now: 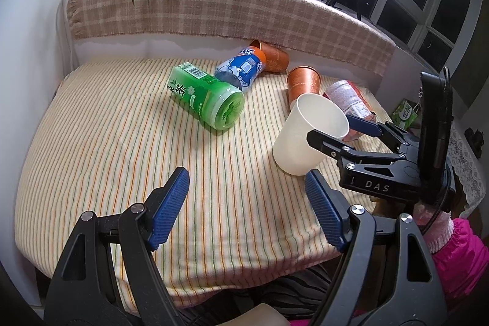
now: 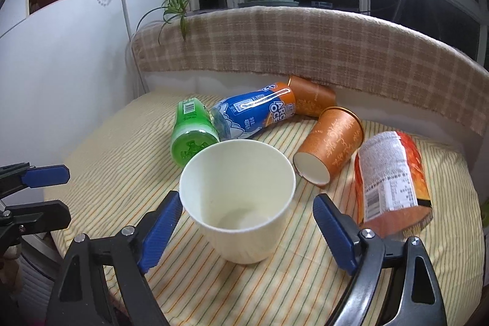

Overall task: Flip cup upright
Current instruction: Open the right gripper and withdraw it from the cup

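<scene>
A white paper cup (image 2: 237, 197) stands mouth up on the striped cloth, tilted a little; it also shows in the left wrist view (image 1: 305, 136). My right gripper (image 2: 246, 222) is open with its blue pads on either side of the cup; the left pad is close to the cup wall and the right pad is apart from it. It shows in the left wrist view (image 1: 339, 132) at the cup's rim. My left gripper (image 1: 246, 208) is open and empty, near the table's front edge, to the left of the cup.
A green bottle (image 2: 191, 132), a blue and orange bottle (image 2: 253, 112), two orange cups (image 2: 331, 144) (image 2: 311, 97) and an orange snack packet (image 2: 392, 182) lie on the cloth behind and to the right of the white cup. A checked backrest (image 2: 305, 42) bounds the far side.
</scene>
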`<state>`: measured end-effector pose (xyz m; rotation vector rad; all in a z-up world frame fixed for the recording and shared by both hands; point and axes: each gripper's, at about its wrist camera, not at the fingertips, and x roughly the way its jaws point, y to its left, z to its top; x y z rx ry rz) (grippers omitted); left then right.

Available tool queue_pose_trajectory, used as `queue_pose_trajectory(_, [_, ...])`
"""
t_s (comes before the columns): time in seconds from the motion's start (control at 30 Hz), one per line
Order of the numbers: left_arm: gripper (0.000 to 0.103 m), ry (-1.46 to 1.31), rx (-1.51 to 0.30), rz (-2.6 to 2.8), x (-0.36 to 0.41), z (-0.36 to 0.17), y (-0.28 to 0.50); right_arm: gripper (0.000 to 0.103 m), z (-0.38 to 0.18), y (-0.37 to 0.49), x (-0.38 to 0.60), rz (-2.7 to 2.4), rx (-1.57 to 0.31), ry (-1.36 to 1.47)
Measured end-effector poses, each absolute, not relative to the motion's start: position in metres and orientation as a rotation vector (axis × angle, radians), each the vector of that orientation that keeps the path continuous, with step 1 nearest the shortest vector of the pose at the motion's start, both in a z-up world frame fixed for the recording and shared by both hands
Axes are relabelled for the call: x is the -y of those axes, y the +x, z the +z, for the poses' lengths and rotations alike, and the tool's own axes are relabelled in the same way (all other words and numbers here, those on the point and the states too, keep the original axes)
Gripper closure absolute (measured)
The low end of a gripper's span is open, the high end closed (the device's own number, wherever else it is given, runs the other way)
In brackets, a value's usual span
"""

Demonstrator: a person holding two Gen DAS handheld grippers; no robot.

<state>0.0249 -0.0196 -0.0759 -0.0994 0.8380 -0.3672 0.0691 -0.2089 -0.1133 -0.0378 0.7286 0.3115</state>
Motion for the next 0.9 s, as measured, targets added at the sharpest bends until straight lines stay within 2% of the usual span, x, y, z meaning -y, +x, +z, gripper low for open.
queue_pose_trajectory(0.53, [0.023,-0.049,-0.705,-0.305,0.024,-0.060,0.016,0.014,-0.100,0.029,0.229,0.202,-0.740,-0.005])
queue_pose_trajectory(0.67, [0.016,-0.013,-0.652,-0.276,0.026,-0.054,0.012,0.010,-0.089,0.015,0.236,0.136,-0.709,0.001])
queue_pose_trajectory(0.9, [0.012,0.021,-0.570,-0.238,0.028,-0.043,0.005,0.006,-0.066,-0.003,0.246,0.046,-0.633,-0.004])
